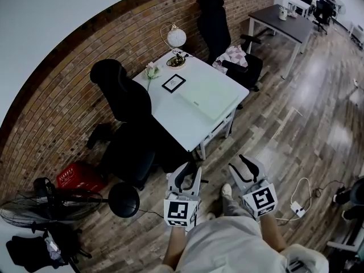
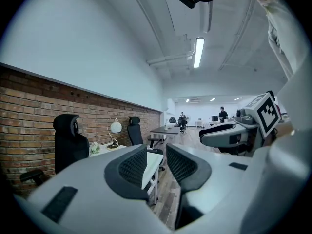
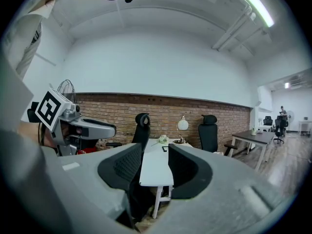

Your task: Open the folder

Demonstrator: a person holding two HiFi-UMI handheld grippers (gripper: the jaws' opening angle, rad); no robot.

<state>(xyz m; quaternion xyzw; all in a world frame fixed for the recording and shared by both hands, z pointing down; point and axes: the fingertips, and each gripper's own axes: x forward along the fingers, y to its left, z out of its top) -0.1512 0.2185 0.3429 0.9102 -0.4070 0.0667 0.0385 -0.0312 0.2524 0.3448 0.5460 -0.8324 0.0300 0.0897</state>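
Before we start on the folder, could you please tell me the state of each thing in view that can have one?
Folder: closed, lying flat on the white table.
Left gripper: open, holding nothing.
Right gripper: open, holding nothing.
Lamp: upright on the table.

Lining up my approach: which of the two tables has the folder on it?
The white table by the brick wall, the nearer one; the pale folder lies there near a lamp. The dark table farther back shows no folder.
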